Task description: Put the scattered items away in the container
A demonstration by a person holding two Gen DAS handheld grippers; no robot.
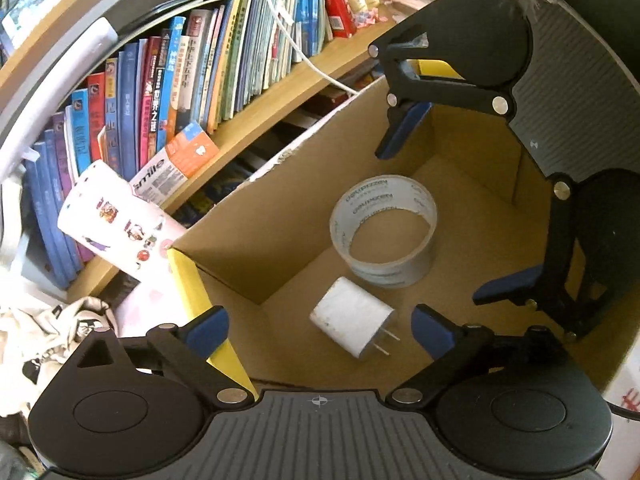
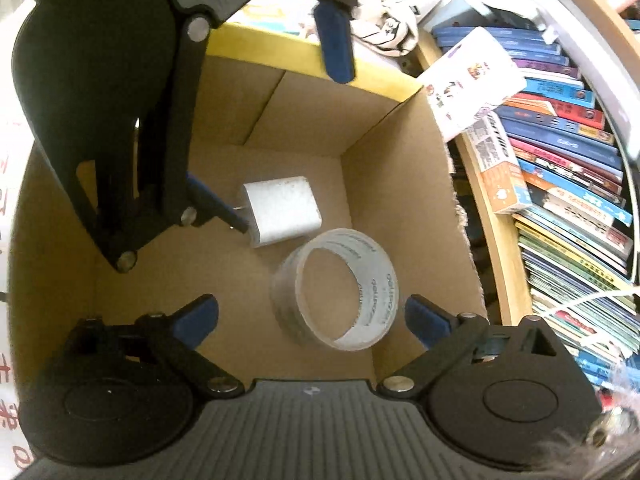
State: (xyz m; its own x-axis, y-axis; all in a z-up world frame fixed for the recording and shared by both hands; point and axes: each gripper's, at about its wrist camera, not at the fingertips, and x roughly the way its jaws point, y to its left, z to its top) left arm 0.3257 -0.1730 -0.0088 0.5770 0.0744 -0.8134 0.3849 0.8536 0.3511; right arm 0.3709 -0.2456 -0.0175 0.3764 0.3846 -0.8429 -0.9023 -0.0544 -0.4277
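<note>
An open cardboard box (image 1: 248, 236) (image 2: 404, 184) with a yellow-taped rim holds a roll of clear printed tape (image 1: 386, 274) (image 2: 378, 308) and a white plug charger (image 1: 352, 328) (image 2: 282, 210), both lying on its floor. My left gripper (image 1: 320, 330) hovers open over the charger, touching nothing. It also appears at the upper left of the right wrist view as the left gripper (image 2: 272, 126). My right gripper (image 2: 312, 320) hangs open above the tape roll, holding nothing. The left wrist view shows it at the upper right as the right gripper (image 1: 454, 208).
A wooden bookshelf (image 1: 256, 120) (image 2: 496, 240) packed with books stands right beside the box. A white patterned carton (image 1: 116, 220) (image 2: 468, 80) and an orange "smile" box (image 1: 176, 164) lean against it. A printed cloth (image 1: 52, 332) lies near the box corner. A white cable (image 1: 288, 36) hangs down.
</note>
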